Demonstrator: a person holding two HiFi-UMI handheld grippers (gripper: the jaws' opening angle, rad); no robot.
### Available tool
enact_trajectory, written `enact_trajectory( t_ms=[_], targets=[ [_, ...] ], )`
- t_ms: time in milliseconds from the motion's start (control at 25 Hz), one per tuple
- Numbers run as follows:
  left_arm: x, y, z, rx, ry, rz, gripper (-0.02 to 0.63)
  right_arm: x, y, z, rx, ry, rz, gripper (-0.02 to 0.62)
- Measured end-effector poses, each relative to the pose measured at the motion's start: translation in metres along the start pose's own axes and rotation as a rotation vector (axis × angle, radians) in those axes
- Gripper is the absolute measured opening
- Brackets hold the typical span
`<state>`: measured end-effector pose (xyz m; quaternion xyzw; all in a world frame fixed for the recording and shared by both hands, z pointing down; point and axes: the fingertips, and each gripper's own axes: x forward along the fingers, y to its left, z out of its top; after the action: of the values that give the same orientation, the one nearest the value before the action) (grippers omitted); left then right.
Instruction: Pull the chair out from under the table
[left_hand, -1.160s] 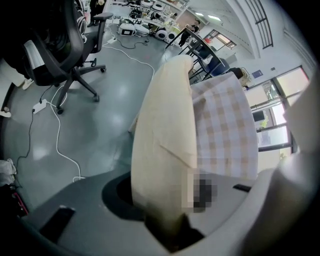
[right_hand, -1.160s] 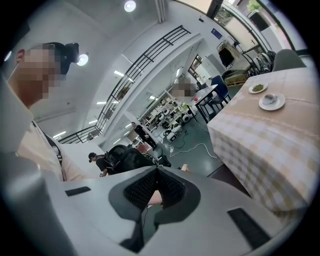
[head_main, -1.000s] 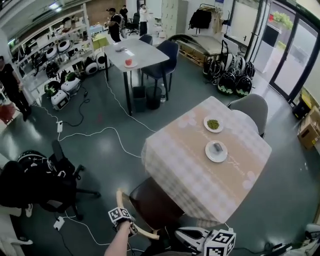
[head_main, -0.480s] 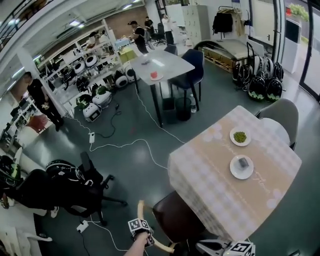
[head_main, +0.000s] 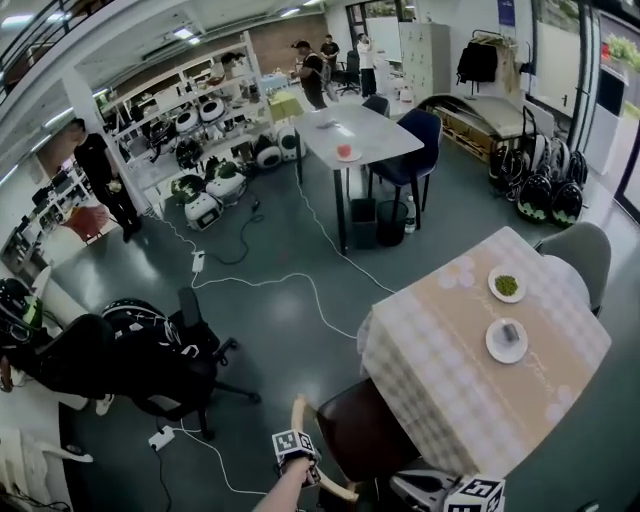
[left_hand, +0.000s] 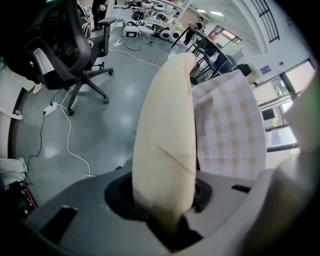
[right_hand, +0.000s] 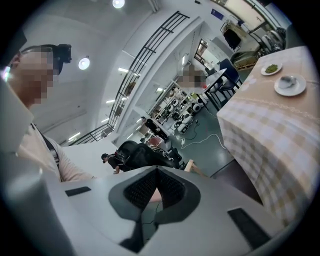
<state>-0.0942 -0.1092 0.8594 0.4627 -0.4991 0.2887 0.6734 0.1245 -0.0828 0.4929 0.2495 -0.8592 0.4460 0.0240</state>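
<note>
Clamping the chair (head_main: 362, 436) by its pale back rail, your left tongs (head_main: 313, 471) have just been closing; your right tongs (right_hand: 156, 173), beside them, are pinched shut and empty, table (head_main: 468, 392) ahead.

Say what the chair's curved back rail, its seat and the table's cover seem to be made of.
Back rail: likely wood, pale, with a smooth matt finish; a faint diagonal line crosses it, perhaps a joint. Seat: dark brown and smooth-looking, possibly leather or vinyl, but too small to be sure. Tablecloth: fabric in a beige-and-white check; it hangs in soft folds at the sides.
</note>
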Motion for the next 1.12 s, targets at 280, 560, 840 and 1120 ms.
enact_trajectory(
  t_ms=[280,560,840,1120],
  targets=[
    [-0.022,0.022,0.021,0.024,-0.034,-0.017,0.110,0.041,0.043,-0.007,-0.020,-0.005,-0.004,0.009],
    [-0.036,0.037,0.026,0.036,-0.041,-0.025,0.110,0.054,0.054,-0.009,-0.006,0.022,-0.039,0.009],
    [-0.043,0.051,0.031,0.039,-0.051,-0.025,0.110,0.068,0.060,-0.007,-0.058,0.060,-0.031,0.009],
    [-0.047,0.061,0.035,0.037,-0.060,-0.022,0.110,0.082,0.066,-0.006,-0.108,0.091,-0.019,0.009]
  ],
)
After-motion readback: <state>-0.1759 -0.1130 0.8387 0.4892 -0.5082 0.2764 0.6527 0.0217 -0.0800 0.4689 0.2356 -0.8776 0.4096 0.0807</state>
